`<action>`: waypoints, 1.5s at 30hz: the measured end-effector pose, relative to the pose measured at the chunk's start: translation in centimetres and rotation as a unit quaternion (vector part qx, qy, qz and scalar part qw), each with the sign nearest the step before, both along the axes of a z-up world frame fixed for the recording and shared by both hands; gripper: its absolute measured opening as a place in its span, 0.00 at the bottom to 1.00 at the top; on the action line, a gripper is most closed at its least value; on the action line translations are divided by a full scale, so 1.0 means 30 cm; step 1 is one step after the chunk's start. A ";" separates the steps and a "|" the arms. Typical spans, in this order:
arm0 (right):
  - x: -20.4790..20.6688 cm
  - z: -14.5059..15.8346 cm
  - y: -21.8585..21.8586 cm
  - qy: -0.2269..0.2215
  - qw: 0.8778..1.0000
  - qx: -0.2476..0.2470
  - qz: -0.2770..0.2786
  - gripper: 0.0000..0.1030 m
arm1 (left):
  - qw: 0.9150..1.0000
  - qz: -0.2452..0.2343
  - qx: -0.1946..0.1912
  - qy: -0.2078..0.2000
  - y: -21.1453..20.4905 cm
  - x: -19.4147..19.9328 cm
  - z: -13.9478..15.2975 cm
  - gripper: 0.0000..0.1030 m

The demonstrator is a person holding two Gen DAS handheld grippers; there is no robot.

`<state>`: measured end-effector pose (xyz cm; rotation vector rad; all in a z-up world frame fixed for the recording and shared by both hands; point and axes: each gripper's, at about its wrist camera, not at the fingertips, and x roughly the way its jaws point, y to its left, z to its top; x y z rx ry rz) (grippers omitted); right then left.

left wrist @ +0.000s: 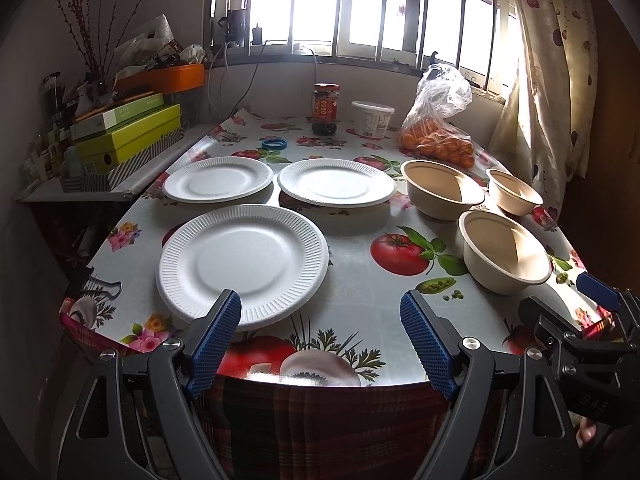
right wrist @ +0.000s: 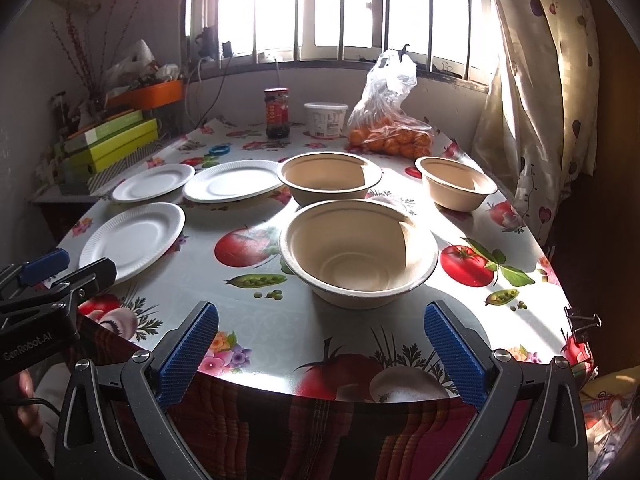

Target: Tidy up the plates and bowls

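Three white foam plates lie apart on the table: a near one point(left wrist: 242, 262), a far left one point(left wrist: 218, 179) and a far middle one point(left wrist: 337, 182). Three beige bowls stand to their right: a near one point(left wrist: 505, 252), a large far one point(left wrist: 442, 190) and a small far right one point(left wrist: 515, 192). My left gripper point(left wrist: 320, 320) is open and empty above the table's front edge, just right of the near plate. My right gripper point(right wrist: 320, 332) is open and empty in front of the near bowl point(right wrist: 358, 254). The plates also show in the right wrist view point(right wrist: 134, 240).
A dark sauce jar point(left wrist: 326, 109), a white tub point(left wrist: 373, 119), a bag of oranges point(left wrist: 438, 136) and a blue ring point(left wrist: 274, 144) stand at the table's back. Green boxes point(left wrist: 128, 136) are stacked on a side shelf at left. A curtain point(left wrist: 556, 80) hangs at right.
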<state>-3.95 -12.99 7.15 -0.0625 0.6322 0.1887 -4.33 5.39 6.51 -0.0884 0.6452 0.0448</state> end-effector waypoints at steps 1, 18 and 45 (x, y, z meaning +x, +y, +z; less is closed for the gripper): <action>0.010 0.018 0.012 -0.004 1.000 0.004 0.006 1.00 | 1.000 0.000 -0.002 -0.001 0.019 0.003 0.009 0.80; 0.335 0.260 0.203 -0.015 0.992 0.031 0.120 0.85 | 0.997 0.074 0.000 -0.022 0.375 0.130 0.174 0.80; 0.967 0.239 0.668 0.154 0.931 0.055 0.327 0.22 | 0.987 0.142 -0.047 0.058 0.756 0.498 0.127 0.37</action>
